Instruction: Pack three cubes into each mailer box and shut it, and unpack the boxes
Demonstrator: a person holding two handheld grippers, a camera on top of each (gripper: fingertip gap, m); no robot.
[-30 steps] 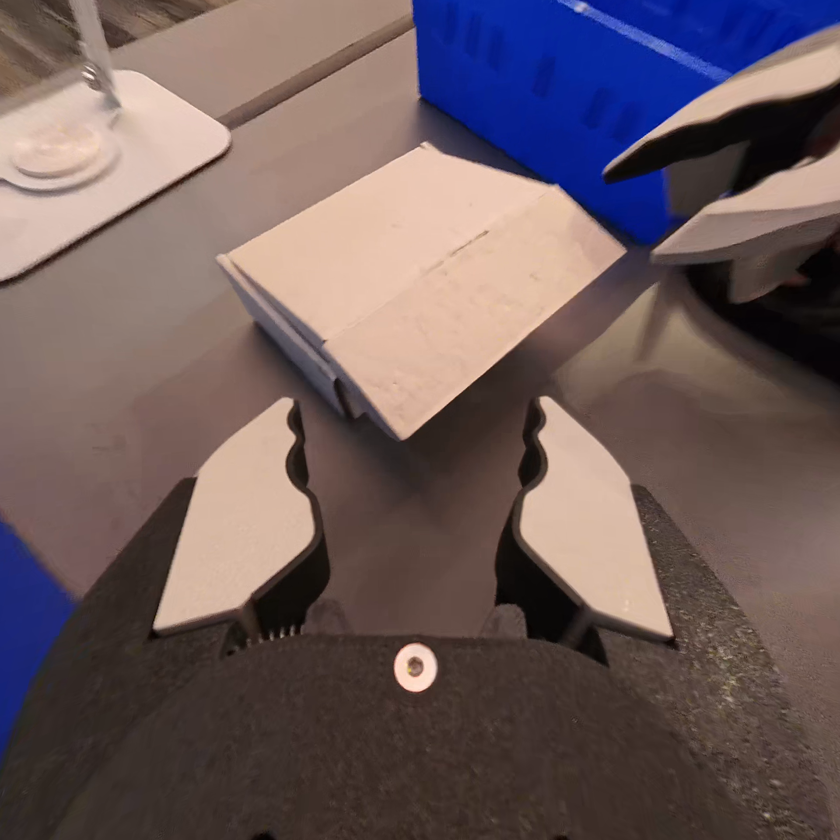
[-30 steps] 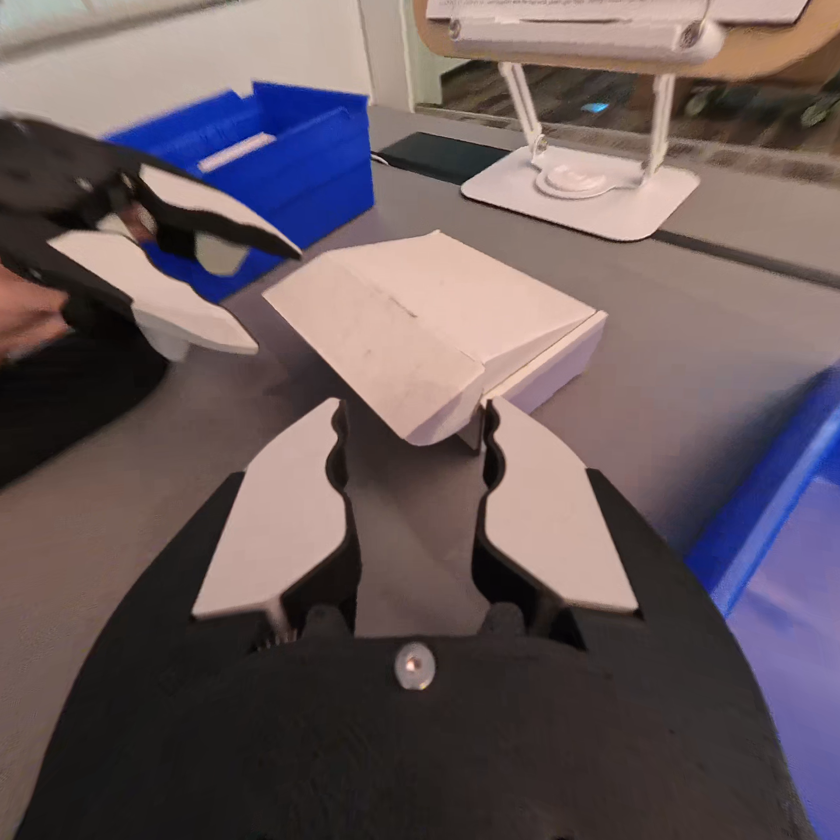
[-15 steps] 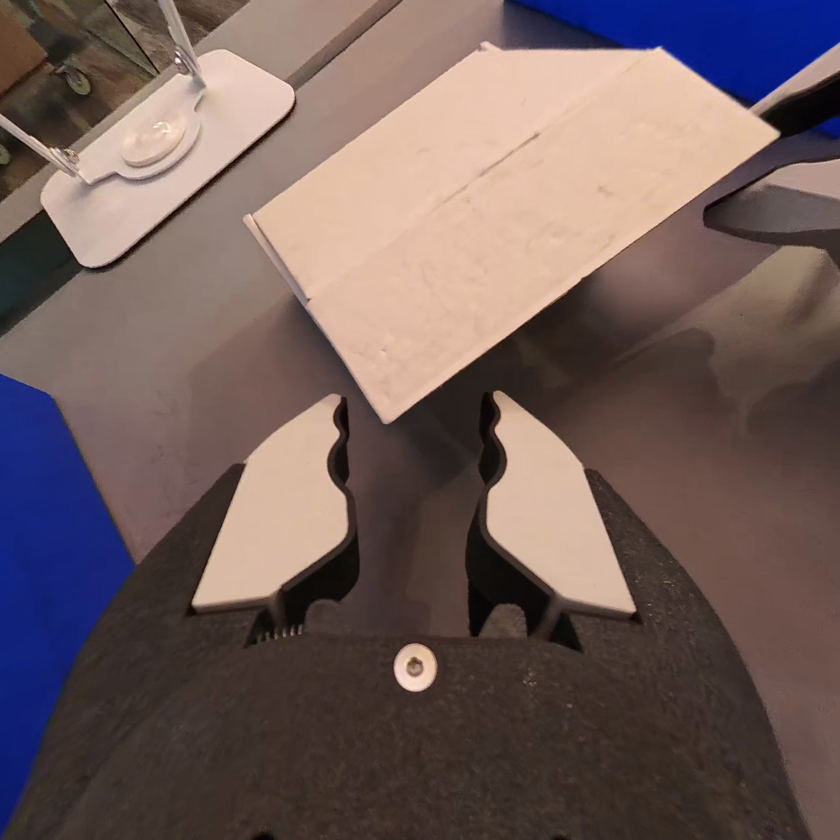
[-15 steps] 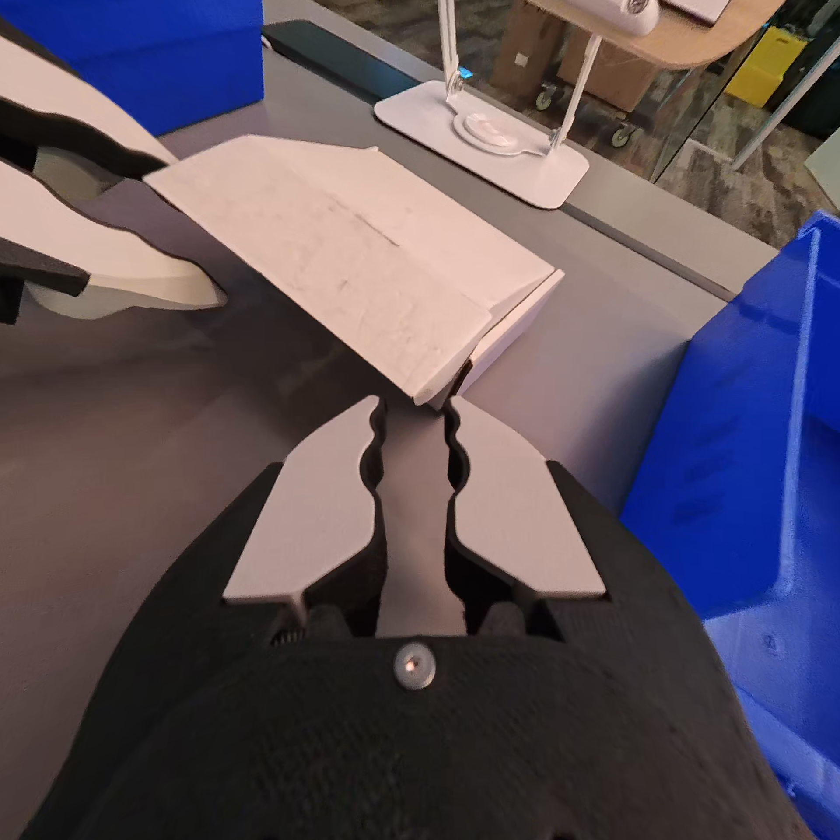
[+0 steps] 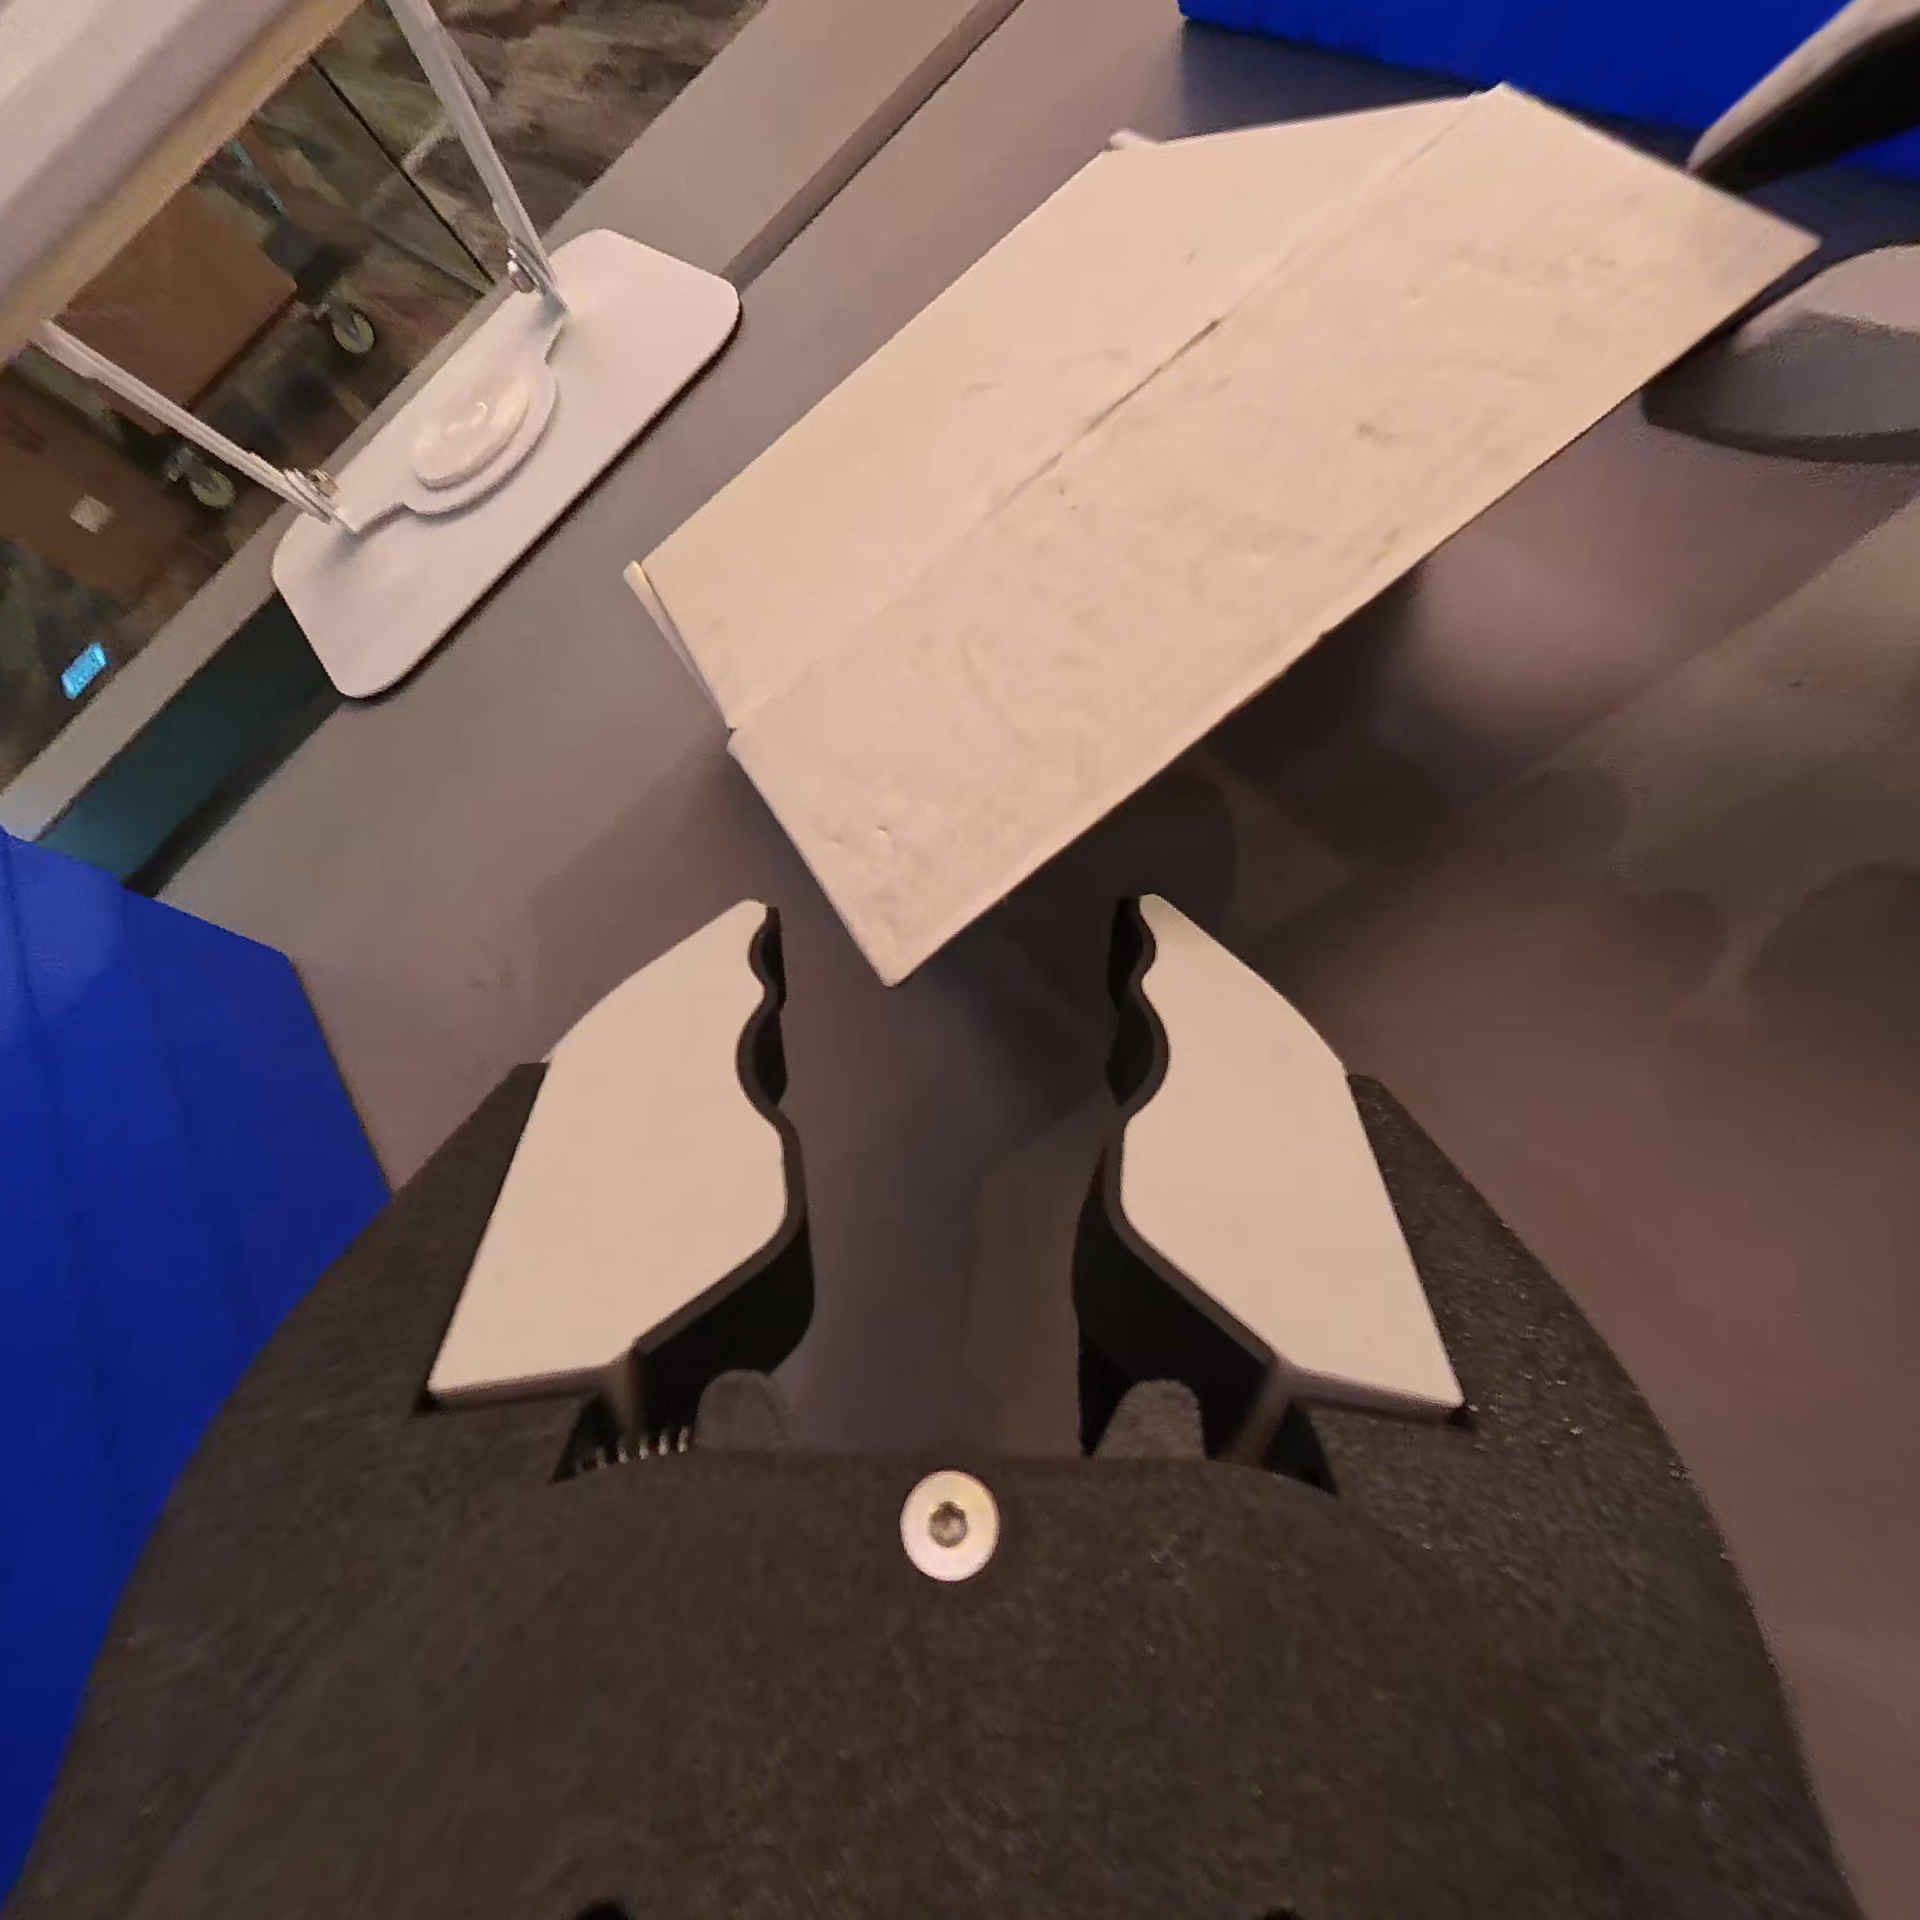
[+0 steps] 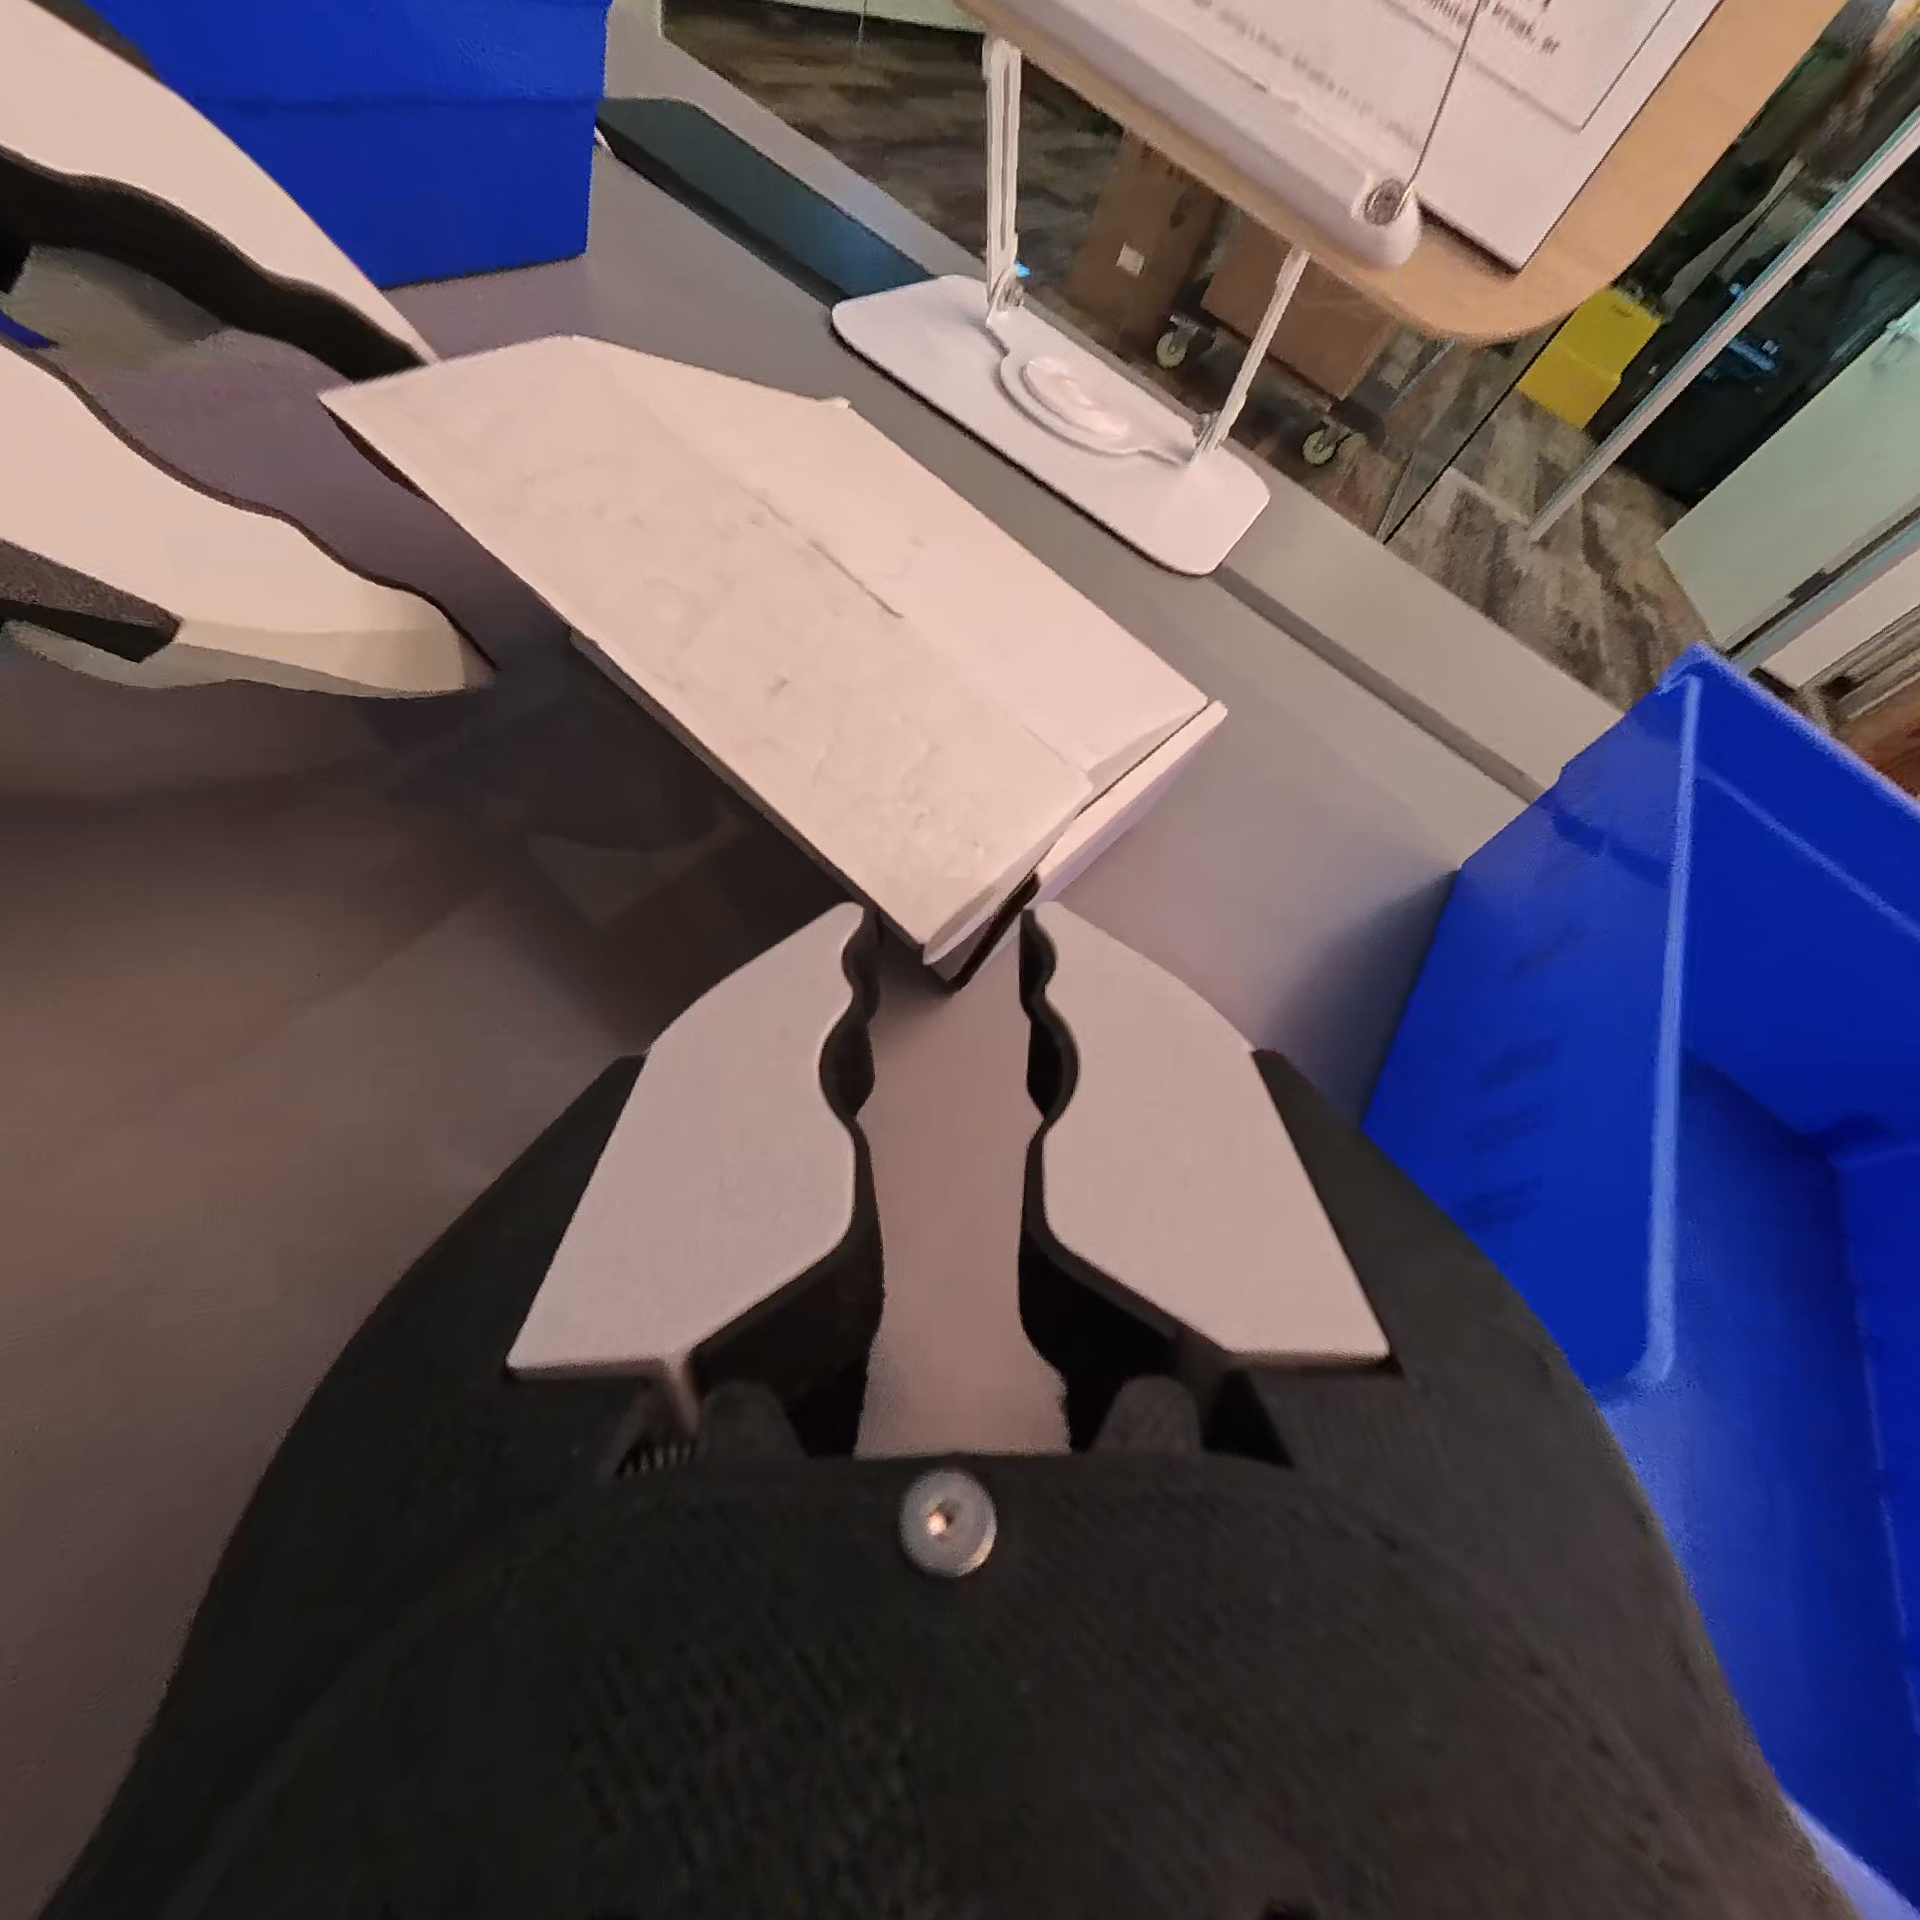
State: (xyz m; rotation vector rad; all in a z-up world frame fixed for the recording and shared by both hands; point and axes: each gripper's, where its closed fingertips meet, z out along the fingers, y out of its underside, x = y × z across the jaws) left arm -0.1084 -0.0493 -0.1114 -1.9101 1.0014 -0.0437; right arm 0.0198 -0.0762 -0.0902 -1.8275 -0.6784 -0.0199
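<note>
A white mailer box [image 5: 1091, 499] lies on the grey table [image 5: 1558, 1039], lid down and its front flap sticking out over the table. My left gripper [image 5: 951, 914] is open, and the flap's near corner hangs just above the gap between its fingertips. My right gripper [image 6: 943, 920] is open by a narrow gap, with the flap's other corner [image 6: 951, 935] between its fingertips. The box [image 6: 790, 613] fills the middle of the right wrist view. Each gripper shows at the edge of the other's view. No cubes are in view.
Blue bins stand to the left [image 5: 156, 1195] and far right [image 5: 1558, 42] in the left wrist view, and close on the right [image 6: 1683, 1039] and at the back left [image 6: 395, 135] in the right wrist view. A white stand base [image 6: 1060, 416] sits behind the box.
Both grippers have moved in on the box's front flap. My right gripper's jaws have narrowed from wide to a slim gap. The left gripper's jaws have also come in somewhat.
</note>
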